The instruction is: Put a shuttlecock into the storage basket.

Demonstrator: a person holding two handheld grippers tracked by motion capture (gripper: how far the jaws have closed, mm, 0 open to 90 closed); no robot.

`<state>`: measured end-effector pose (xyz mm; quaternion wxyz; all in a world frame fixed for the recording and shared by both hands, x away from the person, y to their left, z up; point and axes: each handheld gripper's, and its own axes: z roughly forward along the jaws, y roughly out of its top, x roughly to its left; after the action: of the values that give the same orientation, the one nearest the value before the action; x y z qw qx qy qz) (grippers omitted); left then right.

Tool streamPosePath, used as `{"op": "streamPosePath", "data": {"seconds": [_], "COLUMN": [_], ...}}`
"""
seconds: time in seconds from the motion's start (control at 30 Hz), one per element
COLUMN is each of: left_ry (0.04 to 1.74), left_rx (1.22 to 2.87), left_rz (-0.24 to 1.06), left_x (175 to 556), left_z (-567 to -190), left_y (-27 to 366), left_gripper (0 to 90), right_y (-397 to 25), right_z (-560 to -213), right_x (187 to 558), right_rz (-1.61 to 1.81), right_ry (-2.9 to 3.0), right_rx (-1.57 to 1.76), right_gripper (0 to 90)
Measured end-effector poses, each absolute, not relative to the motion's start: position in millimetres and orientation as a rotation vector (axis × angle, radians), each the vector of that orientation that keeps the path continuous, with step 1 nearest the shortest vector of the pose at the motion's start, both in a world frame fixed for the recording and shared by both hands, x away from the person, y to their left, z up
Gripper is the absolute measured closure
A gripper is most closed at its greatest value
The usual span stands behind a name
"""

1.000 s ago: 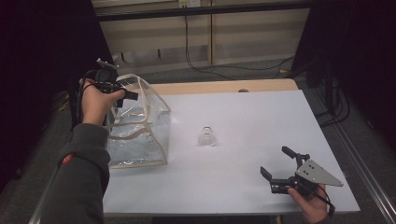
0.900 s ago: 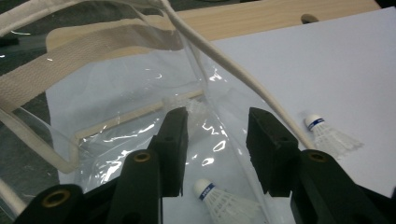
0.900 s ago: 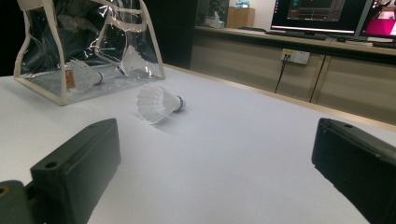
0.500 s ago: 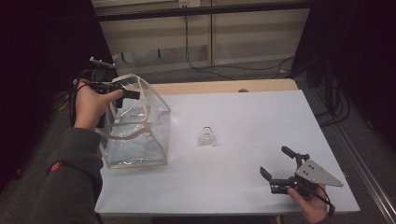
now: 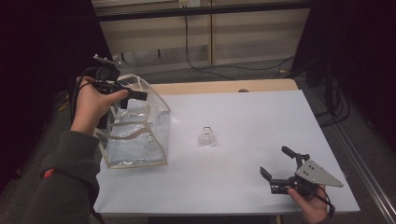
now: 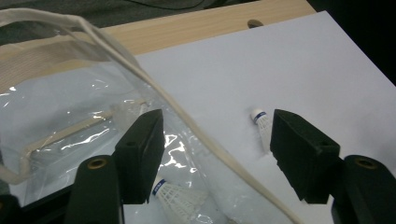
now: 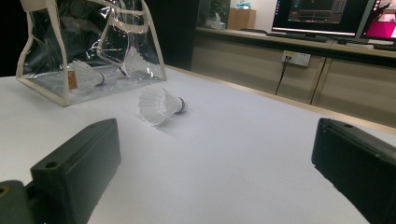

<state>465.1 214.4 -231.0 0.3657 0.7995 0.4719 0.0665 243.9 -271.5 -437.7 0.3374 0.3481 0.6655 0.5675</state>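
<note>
The clear bag (image 6: pixel 70 107) runs off the left gripper view's edge.

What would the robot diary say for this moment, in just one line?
left gripper: open, over clear bag rim | right gripper: open, empty, on table | one shuttlecock loose on table | others inside bag

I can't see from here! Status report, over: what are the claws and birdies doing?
Left claw open above bag rim. Right claw open, low over table. One birdie loose mid-table, nothing blocking it.
</note>
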Motion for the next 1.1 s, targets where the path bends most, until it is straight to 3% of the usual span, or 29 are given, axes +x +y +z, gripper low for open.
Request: {"op": "streamPosePath", "data": {"seconds": [0.63, 1.1], "left_ry": [1.138, 1.117], "left_rx": [2.078, 2.067], "left_rz": [0.113, 0.108], "left_x": [457, 452], "left_z": [-228, -227], "left_y": [181, 166], "left_gripper": [19.5, 16.2], "right_y": [-274, -272], "right_z": [-438, -439], "right_x": [239, 241], "right_rz": [1.461, 1.464], "right_ry": [1.732, 1.743], "right_rx": [0.912, 0.908], "right_gripper": [1.5, 1.5]}}
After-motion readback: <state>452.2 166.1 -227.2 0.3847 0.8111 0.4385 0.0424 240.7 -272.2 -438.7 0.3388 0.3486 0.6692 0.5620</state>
